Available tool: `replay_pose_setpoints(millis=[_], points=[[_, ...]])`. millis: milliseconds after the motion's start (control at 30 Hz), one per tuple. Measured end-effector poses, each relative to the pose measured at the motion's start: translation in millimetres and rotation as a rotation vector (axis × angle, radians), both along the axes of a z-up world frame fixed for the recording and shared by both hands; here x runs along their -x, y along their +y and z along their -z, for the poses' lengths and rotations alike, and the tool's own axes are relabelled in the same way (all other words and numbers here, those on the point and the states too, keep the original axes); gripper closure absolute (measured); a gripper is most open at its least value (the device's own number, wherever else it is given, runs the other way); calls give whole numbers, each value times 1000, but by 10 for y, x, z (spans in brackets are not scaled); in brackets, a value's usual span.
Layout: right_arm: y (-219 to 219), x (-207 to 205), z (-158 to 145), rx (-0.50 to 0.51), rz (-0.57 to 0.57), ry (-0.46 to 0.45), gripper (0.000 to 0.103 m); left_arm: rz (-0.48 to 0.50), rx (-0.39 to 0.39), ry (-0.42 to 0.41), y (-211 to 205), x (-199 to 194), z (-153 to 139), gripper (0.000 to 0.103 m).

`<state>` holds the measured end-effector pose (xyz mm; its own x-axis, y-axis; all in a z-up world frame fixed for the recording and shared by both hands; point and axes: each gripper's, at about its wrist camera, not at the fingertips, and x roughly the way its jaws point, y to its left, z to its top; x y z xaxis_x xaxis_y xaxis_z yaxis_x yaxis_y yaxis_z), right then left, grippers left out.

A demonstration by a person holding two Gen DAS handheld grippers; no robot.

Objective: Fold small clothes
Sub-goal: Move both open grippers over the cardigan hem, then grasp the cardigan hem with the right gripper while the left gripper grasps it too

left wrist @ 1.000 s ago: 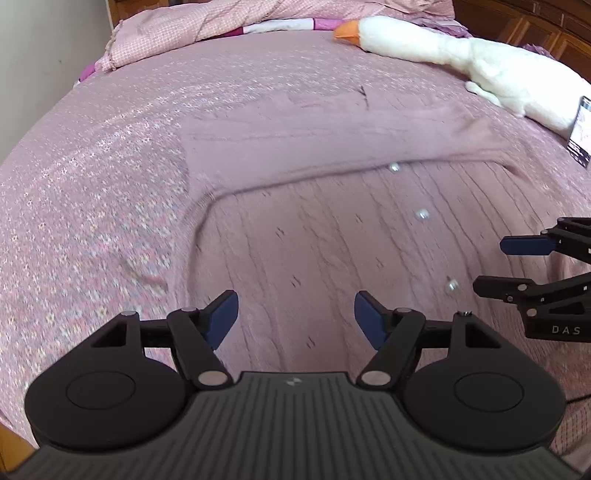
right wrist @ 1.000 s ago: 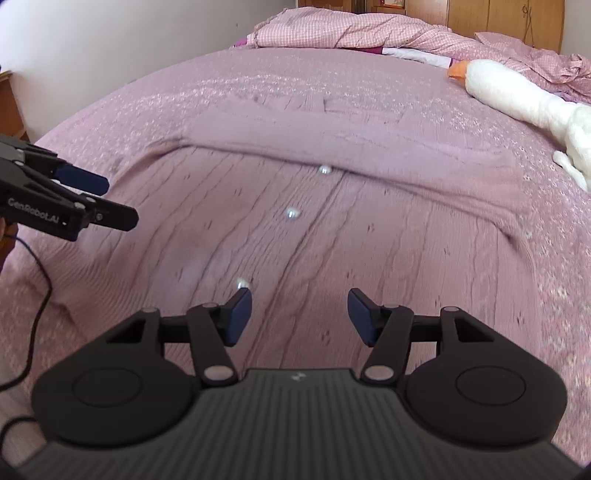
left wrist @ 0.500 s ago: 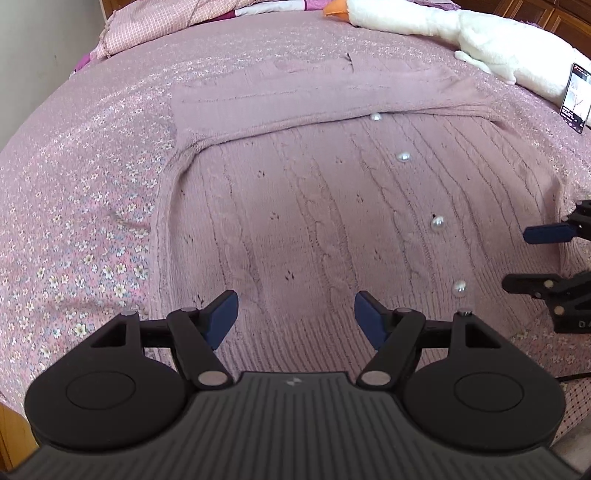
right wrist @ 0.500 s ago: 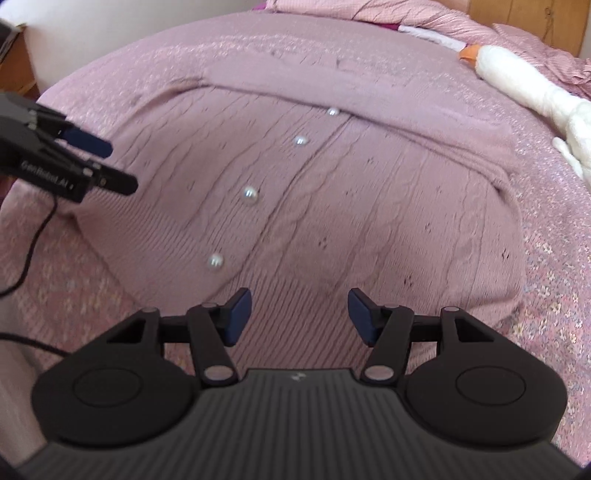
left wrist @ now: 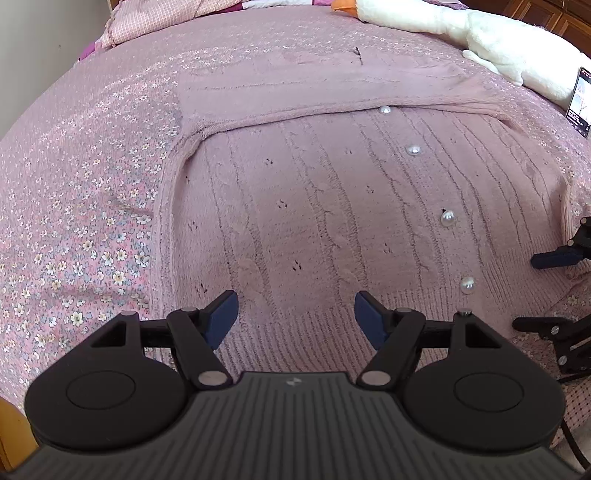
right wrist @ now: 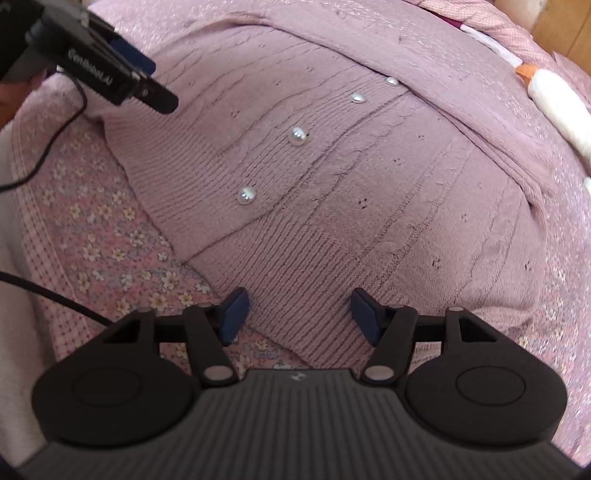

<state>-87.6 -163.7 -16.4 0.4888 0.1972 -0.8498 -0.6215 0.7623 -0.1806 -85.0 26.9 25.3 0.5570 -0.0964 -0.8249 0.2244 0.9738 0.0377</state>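
A pink cable-knit cardigan (left wrist: 332, 206) with pearl buttons (left wrist: 447, 218) lies flat on the bed, its sleeves folded across the top. My left gripper (left wrist: 295, 317) hovers open over the ribbed hem near its left corner, nothing between the fingers. In the right wrist view the same cardigan (right wrist: 369, 192) fills the middle, and my right gripper (right wrist: 297, 314) stands open just above the hem's right part. The left gripper (right wrist: 147, 81) shows at the upper left there. The right gripper (left wrist: 554, 291) appears at the right edge of the left wrist view.
The bed wears a pink floral cover (left wrist: 74, 221). A white plush goose (left wrist: 480, 33) lies along the far right, with a phone (left wrist: 580, 103) beside it. A checked pink quilt (left wrist: 155, 18) is bunched at the head. A black cable (right wrist: 48, 291) trails over the near edge.
Both grippers have drawn back toward the near edge of the bed, from over the cardigan's middle to its ribbed hem. Both stayed open. The cardigan has not moved.
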Motion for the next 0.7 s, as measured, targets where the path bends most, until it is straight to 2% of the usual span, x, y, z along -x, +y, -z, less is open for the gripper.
replay_pose_setpoints(millis=[267, 433, 467, 500, 567, 700], points=[[84, -2, 87, 4, 0, -33, 41, 2, -5, 5, -11, -17, 12, 27], [49, 33, 78, -17, -5, -30, 58, 8, -9, 9, -27, -26, 21, 27], [46, 34, 74, -22, -1, -30, 65, 9, -10, 9, -32, -27, 20, 27], [22, 31, 64, -30, 6, -31, 77, 12, -10, 9, -37, -28, 18, 27], [17, 0, 41, -35, 39, -44, 90, 16, -11, 8, -45, -29, 15, 27], [-43, -79, -12, -93, 89, -18, 93, 35, 0, -3, -59, -14, -8, 27]])
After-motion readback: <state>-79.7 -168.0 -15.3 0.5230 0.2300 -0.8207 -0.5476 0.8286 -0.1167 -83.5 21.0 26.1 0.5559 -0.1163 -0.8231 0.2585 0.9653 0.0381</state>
